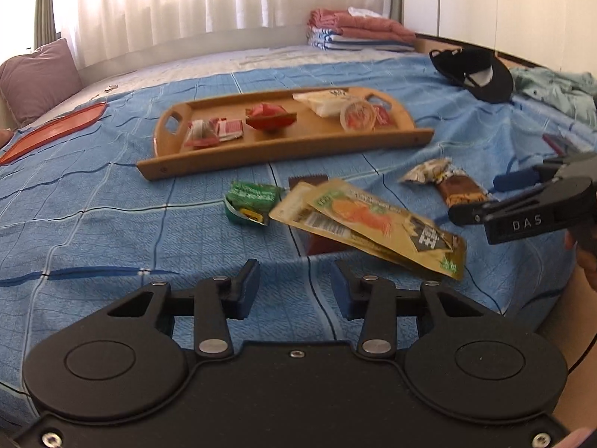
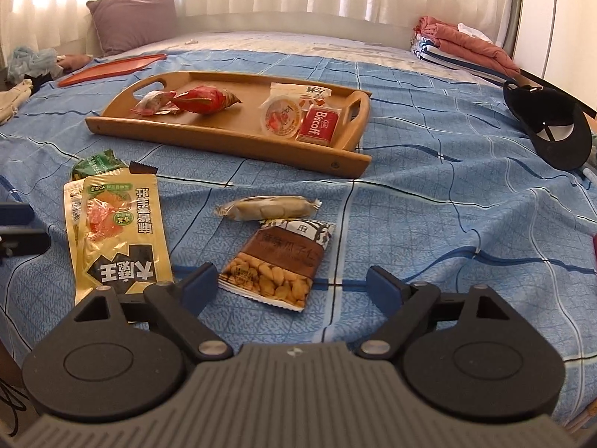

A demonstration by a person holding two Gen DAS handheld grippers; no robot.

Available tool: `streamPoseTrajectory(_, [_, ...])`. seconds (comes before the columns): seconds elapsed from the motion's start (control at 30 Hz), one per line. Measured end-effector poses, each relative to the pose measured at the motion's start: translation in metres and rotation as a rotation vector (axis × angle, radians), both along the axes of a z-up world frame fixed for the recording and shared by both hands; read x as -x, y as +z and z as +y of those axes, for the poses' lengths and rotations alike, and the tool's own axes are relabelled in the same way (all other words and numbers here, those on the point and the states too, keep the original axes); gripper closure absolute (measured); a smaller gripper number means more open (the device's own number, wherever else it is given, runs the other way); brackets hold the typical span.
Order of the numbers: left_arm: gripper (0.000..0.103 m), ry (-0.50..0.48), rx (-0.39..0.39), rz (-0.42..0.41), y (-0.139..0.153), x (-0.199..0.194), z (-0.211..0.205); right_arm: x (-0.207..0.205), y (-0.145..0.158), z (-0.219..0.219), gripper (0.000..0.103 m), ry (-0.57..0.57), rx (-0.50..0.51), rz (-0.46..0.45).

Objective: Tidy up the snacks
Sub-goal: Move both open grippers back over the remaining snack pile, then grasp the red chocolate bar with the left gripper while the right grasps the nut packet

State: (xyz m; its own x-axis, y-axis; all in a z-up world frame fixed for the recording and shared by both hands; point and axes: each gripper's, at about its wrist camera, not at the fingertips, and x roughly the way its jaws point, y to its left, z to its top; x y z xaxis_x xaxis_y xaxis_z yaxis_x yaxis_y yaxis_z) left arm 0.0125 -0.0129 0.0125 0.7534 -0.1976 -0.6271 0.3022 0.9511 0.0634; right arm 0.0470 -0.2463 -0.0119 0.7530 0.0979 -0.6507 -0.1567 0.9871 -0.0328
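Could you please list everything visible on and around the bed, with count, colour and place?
wooden tray: one, tan, mid-bed, holding wrapped snacks
Biscoff packet: one, red, tray's right end
yellow pouches: two, overlapping, near left
green packet: one, behind the pouches
nut packet: one, brown, ahead of right gripper
beige snack: one, behind nut packet
cap: one, black, right
pillow: one, mauve, far left
folded bedding: pink stack, far right
orange lid: one, left
left gripper: empty
right gripper: jaws wide

"Biscoff" on red packet (image 2: 318,126) in wooden tray (image 2: 224,138); "DAS" on right hand-held gripper (image 1: 481,199).
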Motion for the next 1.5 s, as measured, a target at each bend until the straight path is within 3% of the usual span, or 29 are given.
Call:
streamPoseTrajectory(0.3, [0.062,0.002,-0.022,-0.031,-0.010,-0.015,-0.025,-0.005,-0.003,0.005,0.010,-0.003,0.013,-0.009])
streamPoseTrajectory(0.7, [0.062,0.043,0.011,-0.015,-0.017,-0.049,-0.038,-0.006,-0.007,0.001,0.007,-0.007,-0.002,-0.010])
streamPoseTrajectory(0.9, [0.071,0.026,0.024,-0.019,-0.020,-0.053,-0.040,-0.007,-0.008,0.001,0.005,-0.009,-0.003,-0.010])
streamPoseTrajectory(1.4, [0.070,0.041,0.044,0.010,-0.023,-0.068,-0.038,-0.014,-0.007,0.006,0.005,-0.038,-0.021,-0.011])
streamPoseTrajectory(1.5, [0.080,0.047,0.062,0.009,-0.021,-0.070,-0.034,-0.014,-0.007,0.009,0.006,-0.041,-0.029,-0.019])
